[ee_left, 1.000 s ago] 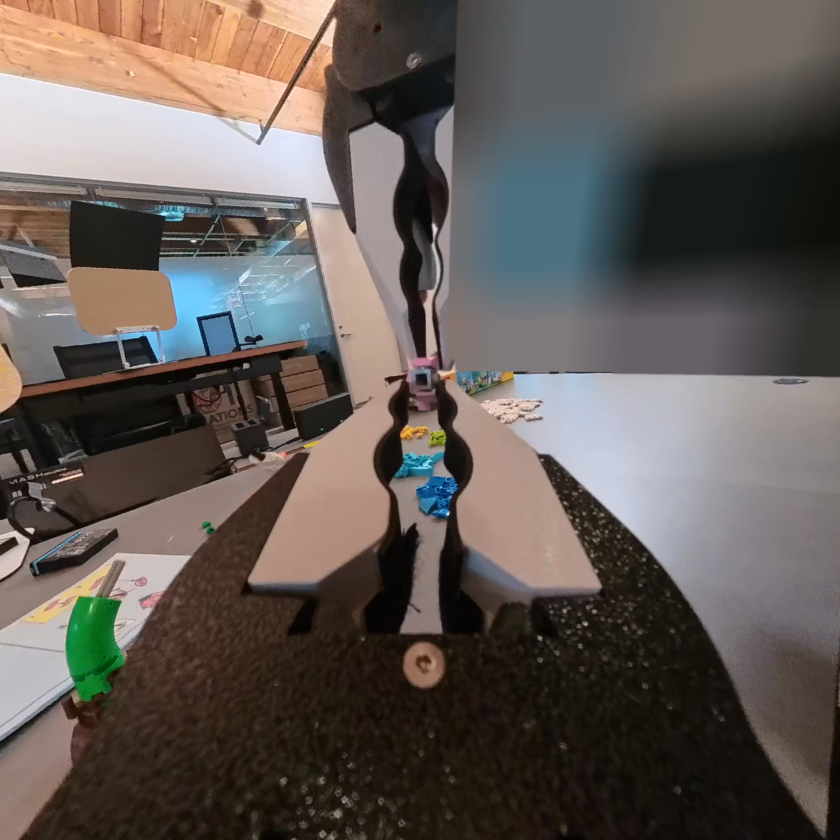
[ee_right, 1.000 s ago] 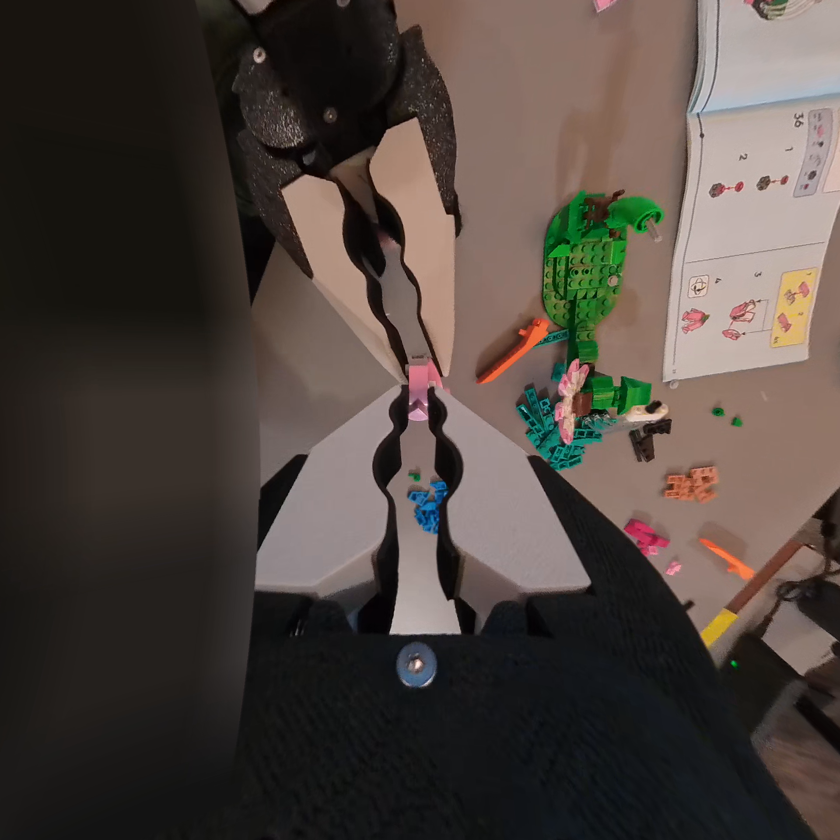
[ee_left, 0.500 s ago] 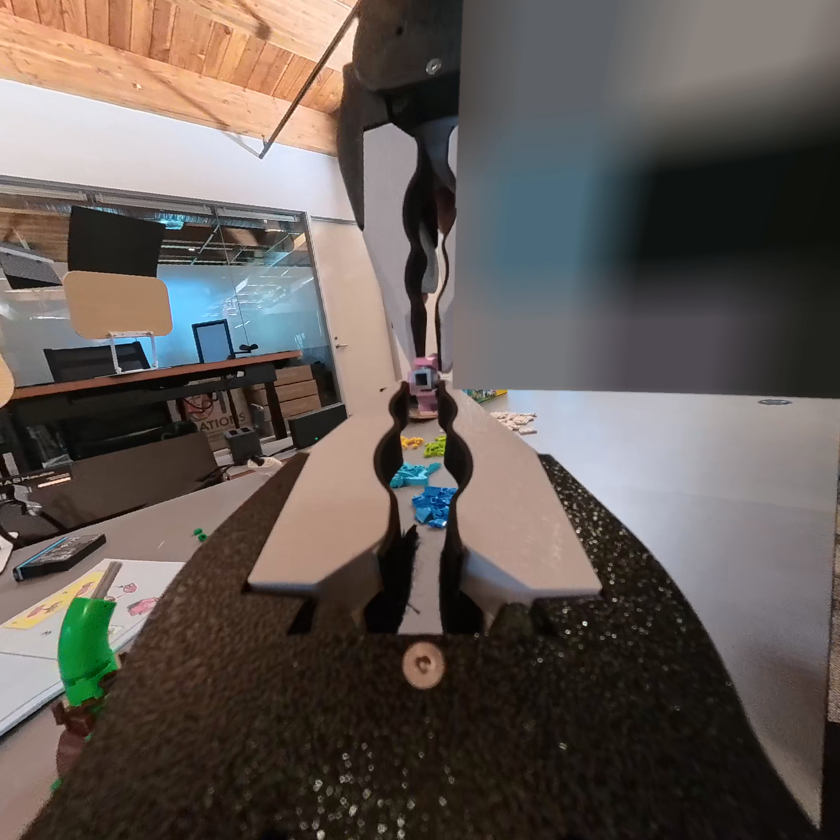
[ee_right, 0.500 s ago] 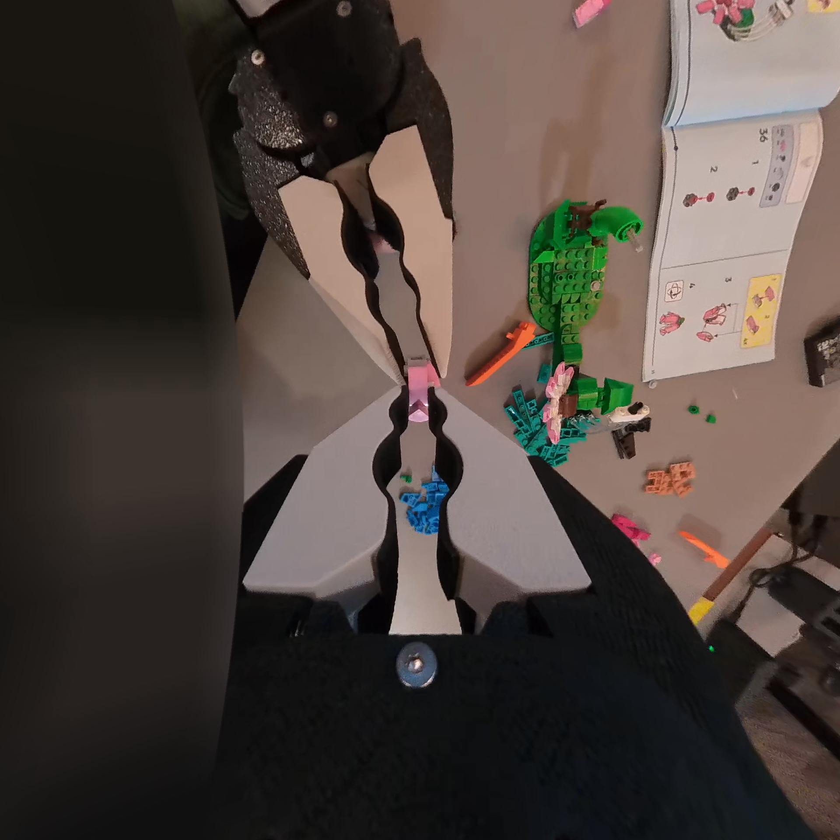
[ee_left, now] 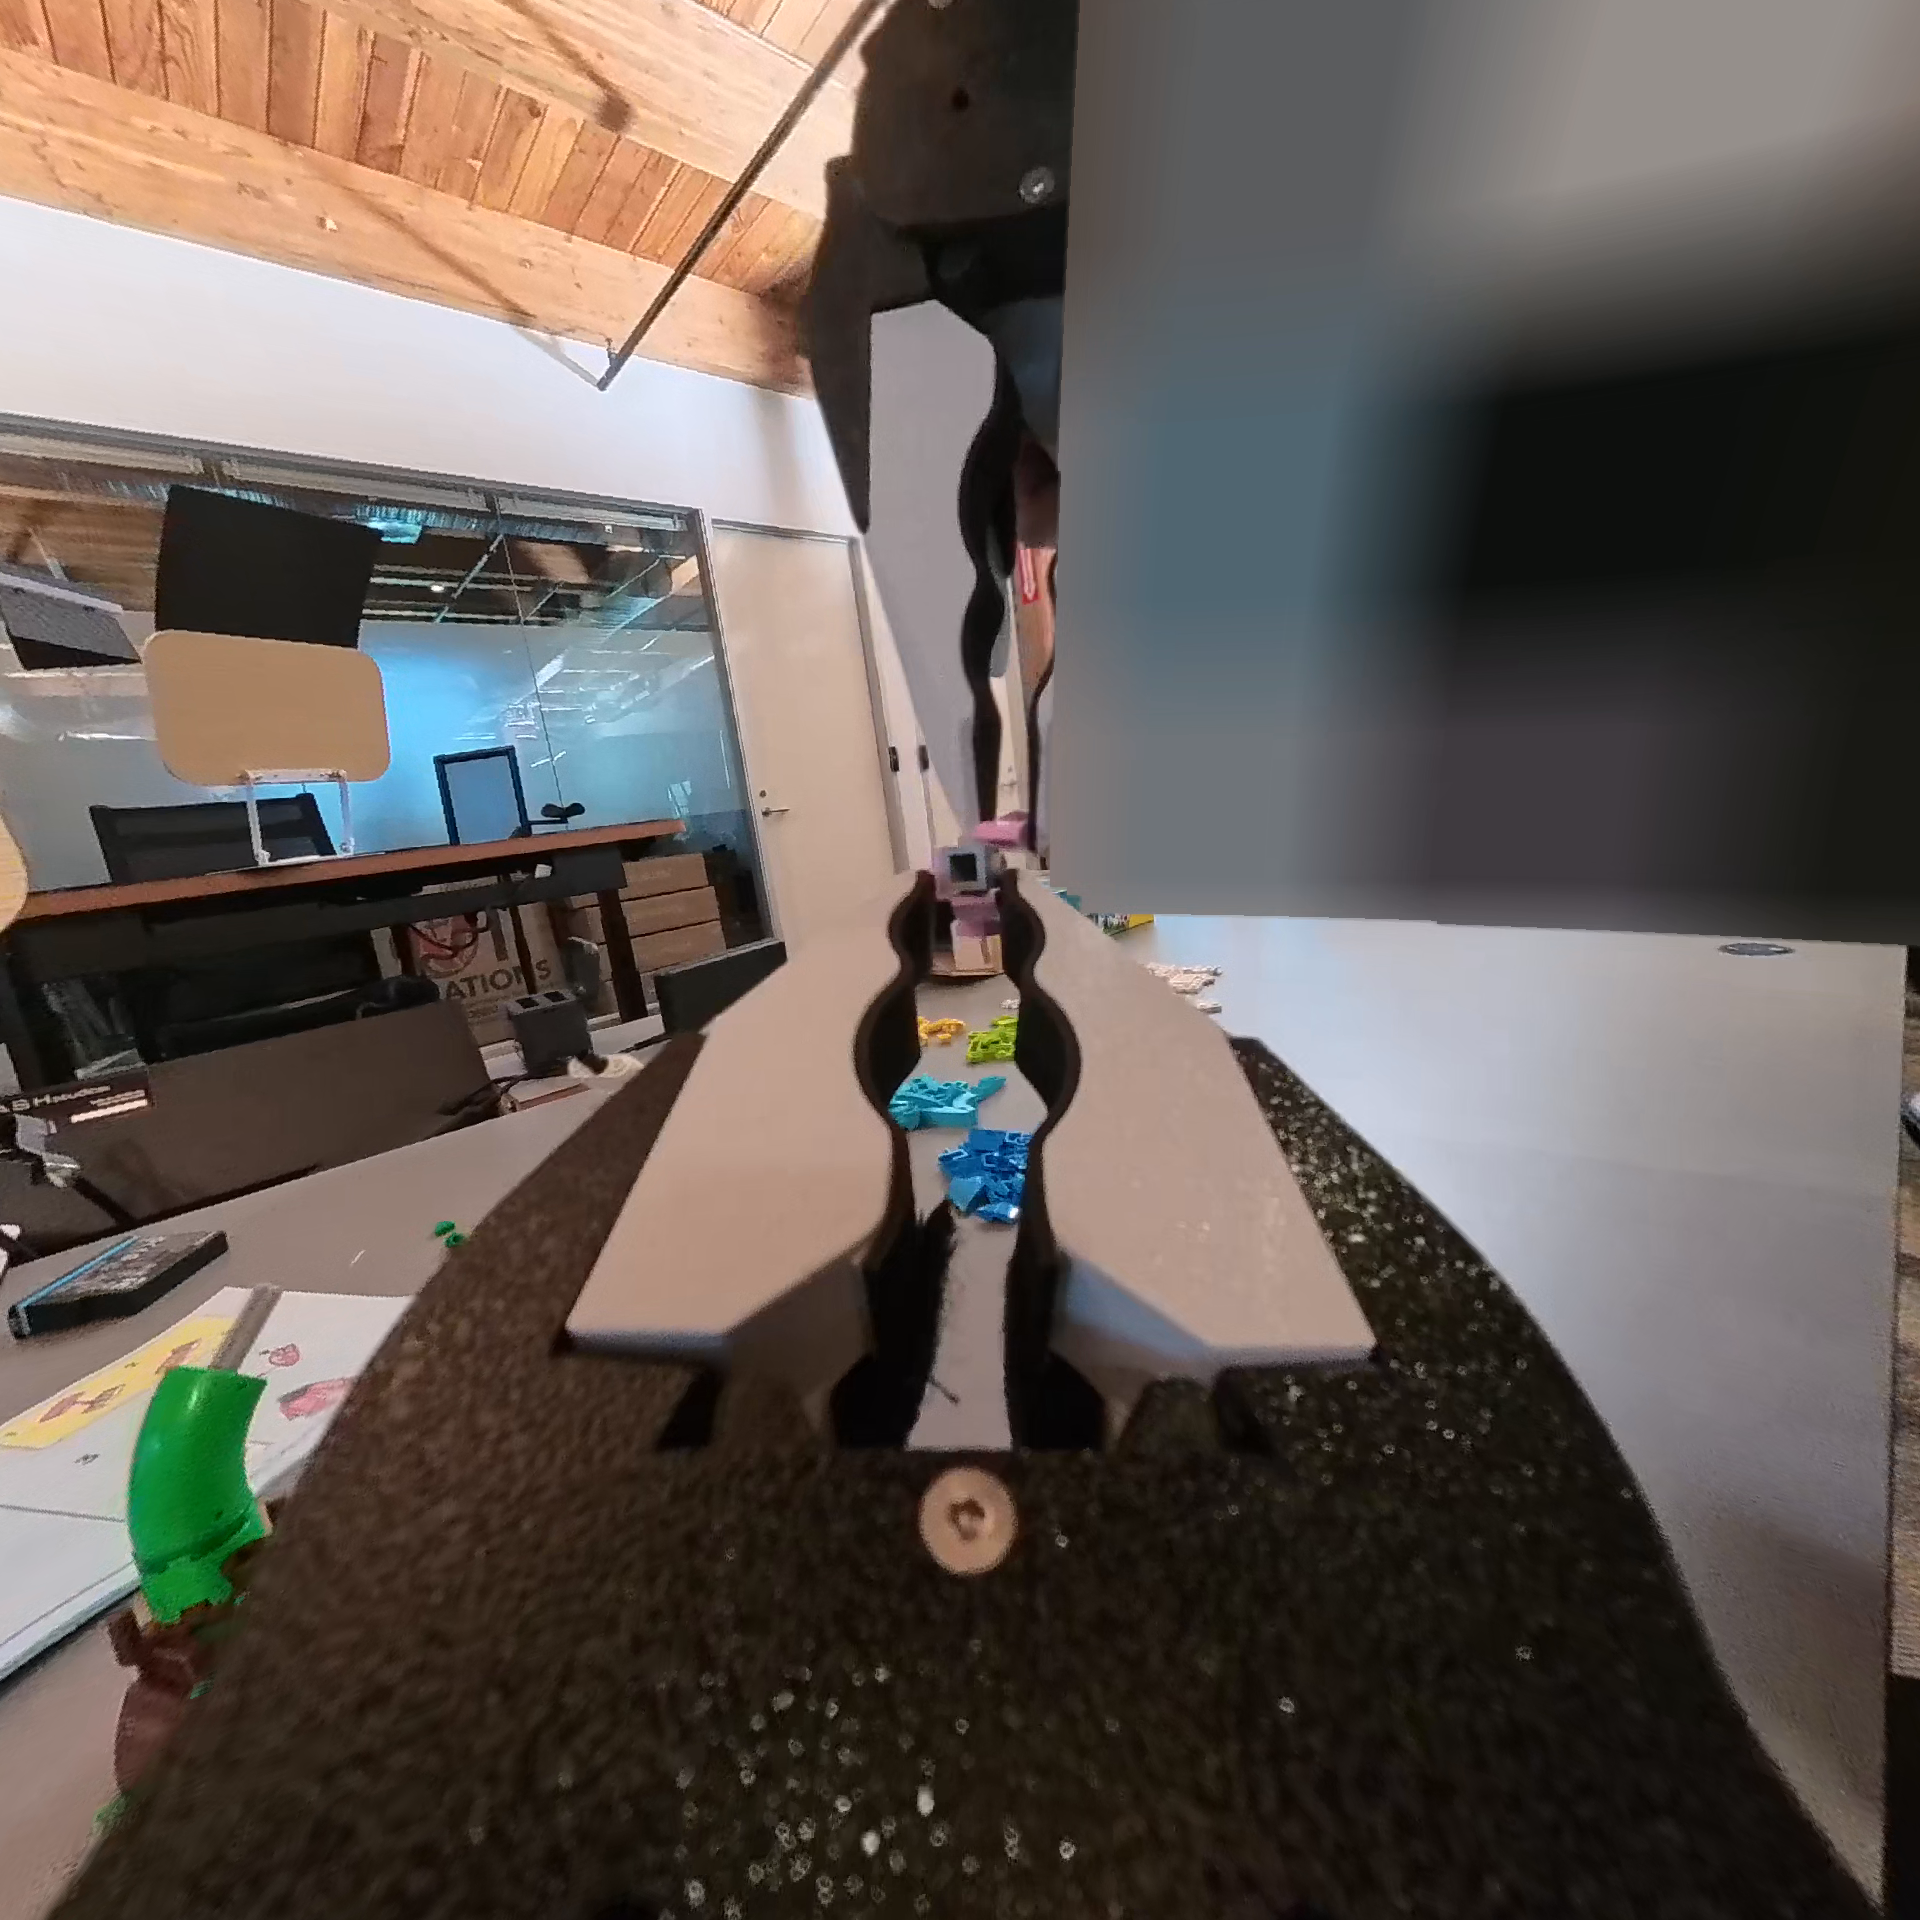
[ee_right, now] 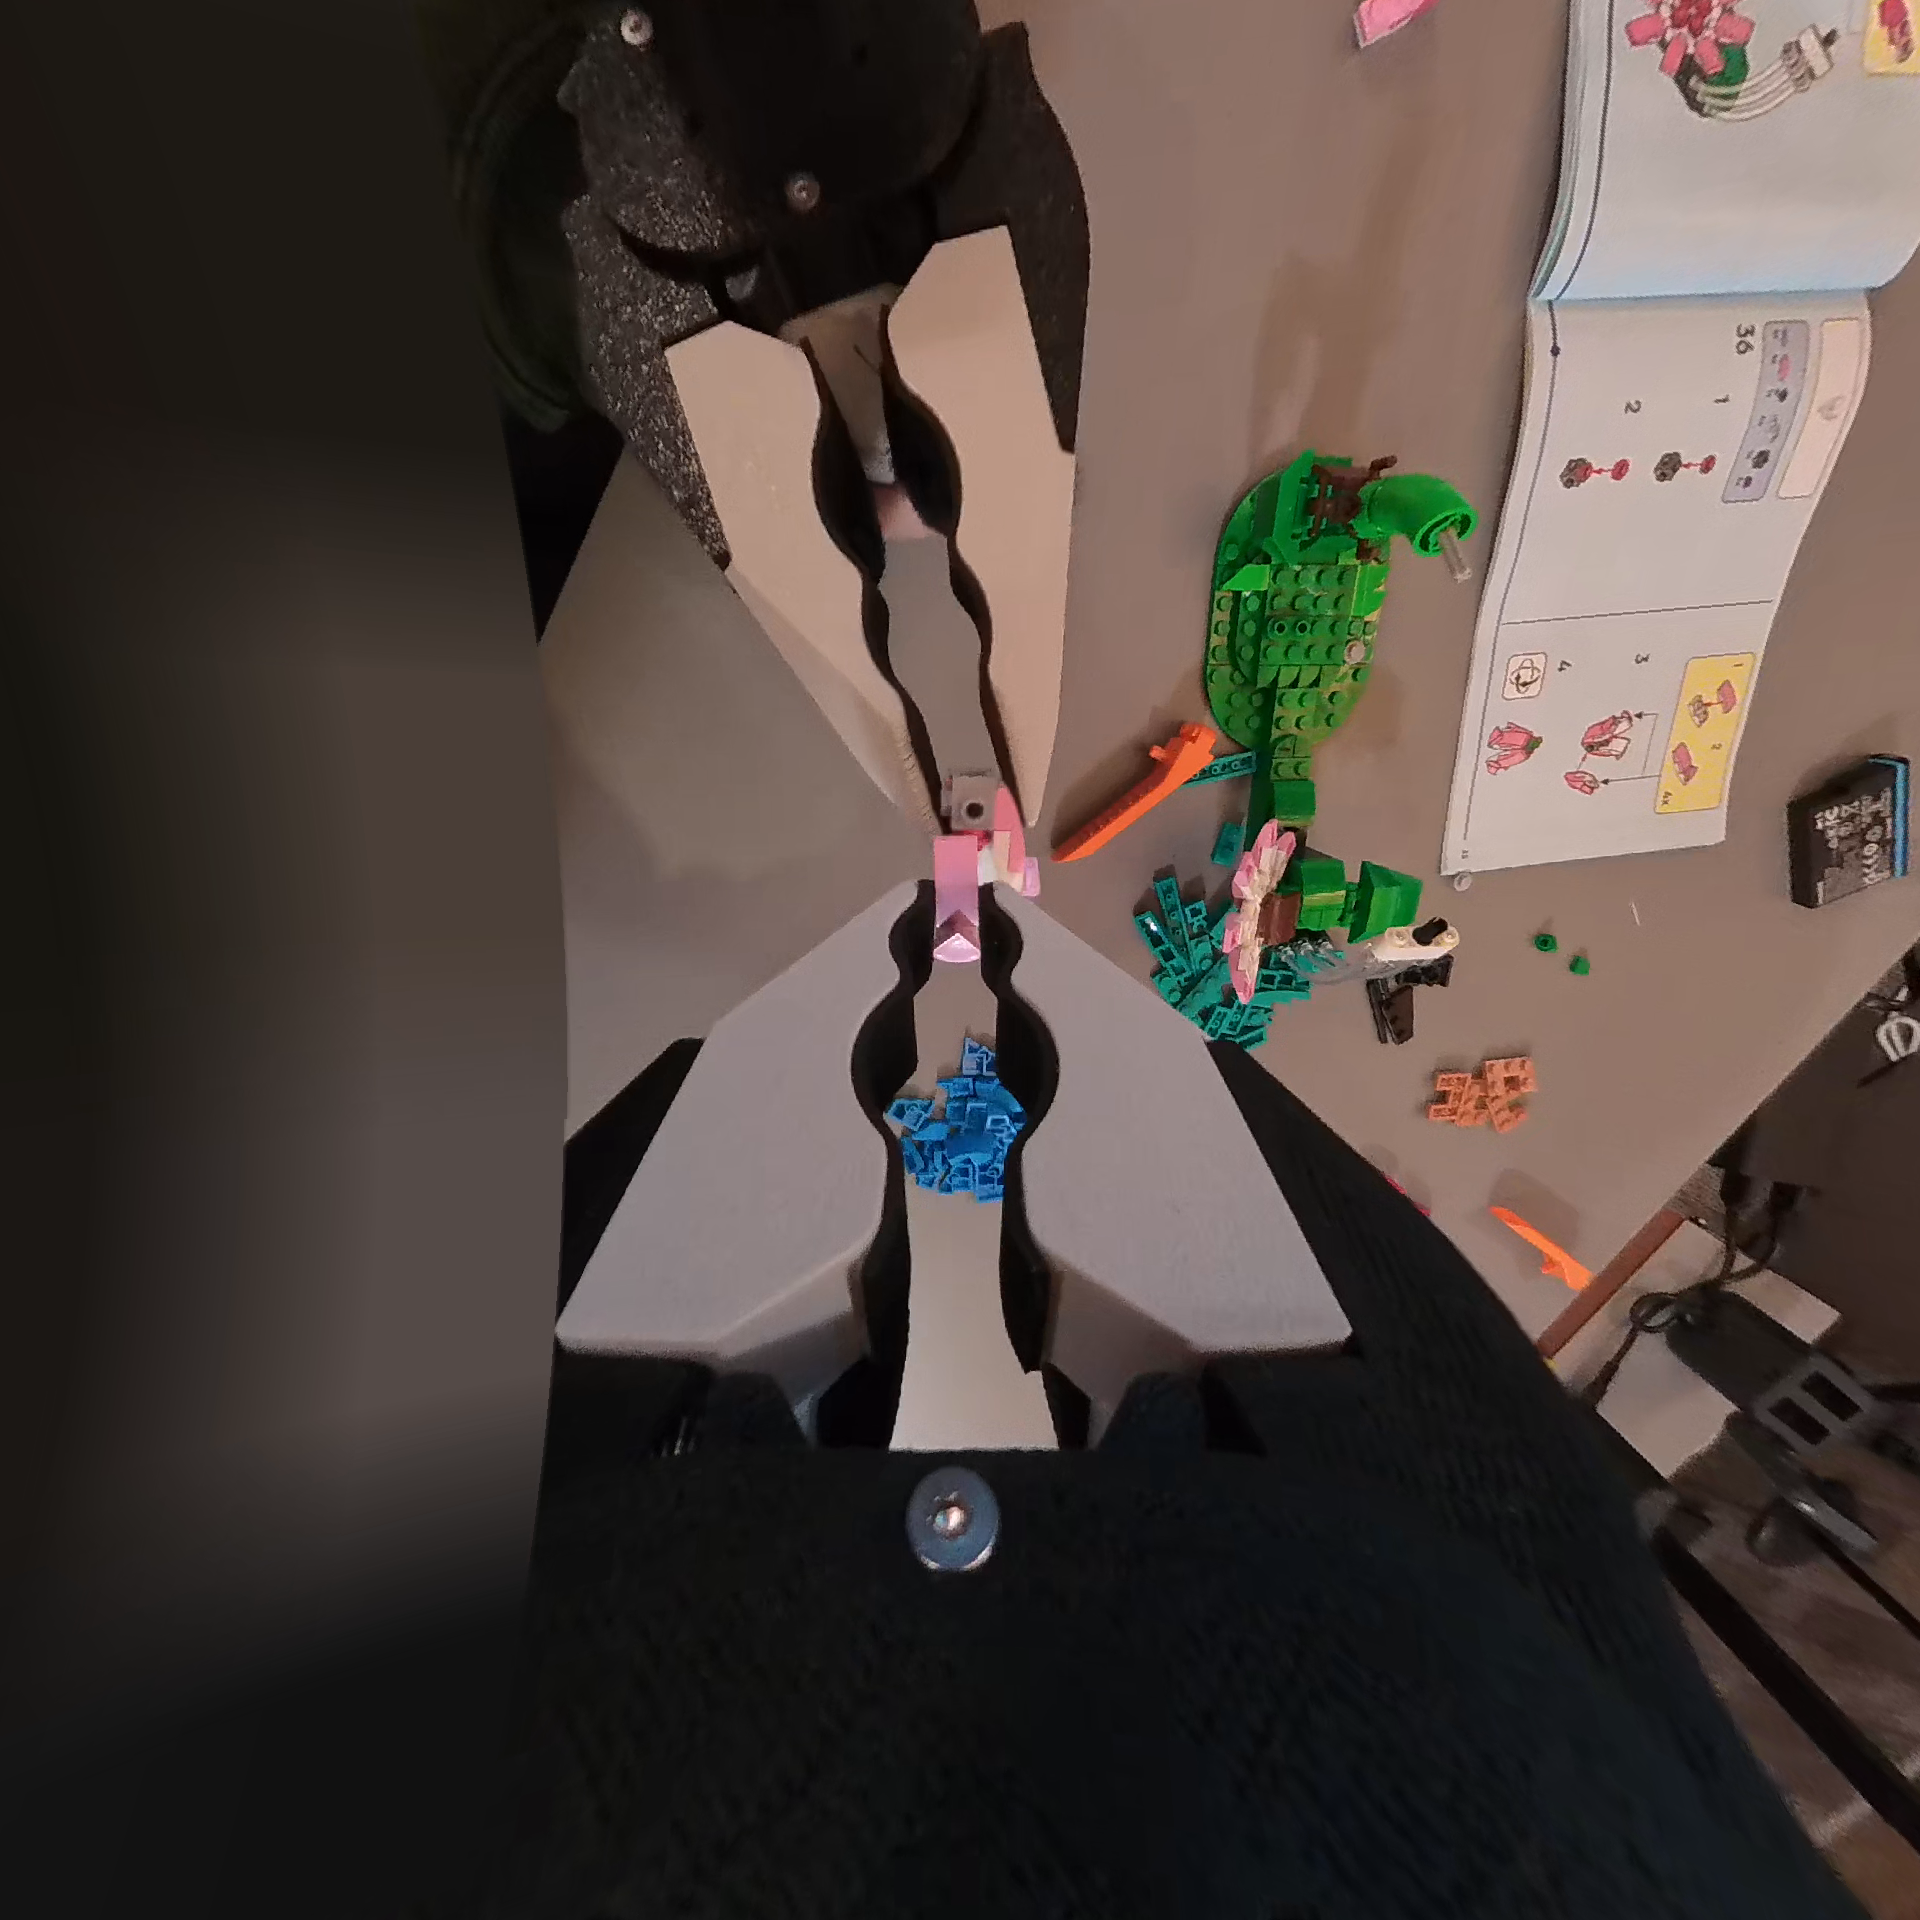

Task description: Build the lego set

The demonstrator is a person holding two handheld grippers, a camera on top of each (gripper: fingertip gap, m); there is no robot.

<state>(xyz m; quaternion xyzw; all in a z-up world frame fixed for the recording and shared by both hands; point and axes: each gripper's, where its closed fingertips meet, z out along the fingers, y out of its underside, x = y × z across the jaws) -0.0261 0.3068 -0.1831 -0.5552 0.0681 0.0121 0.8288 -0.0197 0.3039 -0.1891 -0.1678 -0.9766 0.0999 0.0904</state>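
Both grippers meet tip to tip above the grey table (ee_right: 727,727). My left gripper (ee_left: 961,883) is shut on a small grey brick (ee_left: 961,868) with pink petal pieces on it. In the right wrist view it comes down from the top (ee_right: 971,800), with the grey brick (ee_right: 971,808) and a pink petal (ee_right: 1010,844) at its tips. My right gripper (ee_right: 956,909) is shut on a pink petal piece (ee_right: 954,883) that touches the grey brick. In the left wrist view the right gripper (ee_left: 1008,831) hangs from above, partly behind a blurred patch.
On the table below lie a blue brick pile (ee_right: 961,1132), a teal pile (ee_right: 1195,956), a green leaf build (ee_right: 1299,634) with a pink flower (ee_right: 1257,894), orange pieces (ee_right: 1132,790), salmon pieces (ee_right: 1481,1096), an open instruction booklet (ee_right: 1662,520) and a black device (ee_right: 1849,831).
Both grippers stay shut and tip to tip. The grey brick and a side petal now show between the tips in the right wrist view. Both views have shifted slightly over the table.
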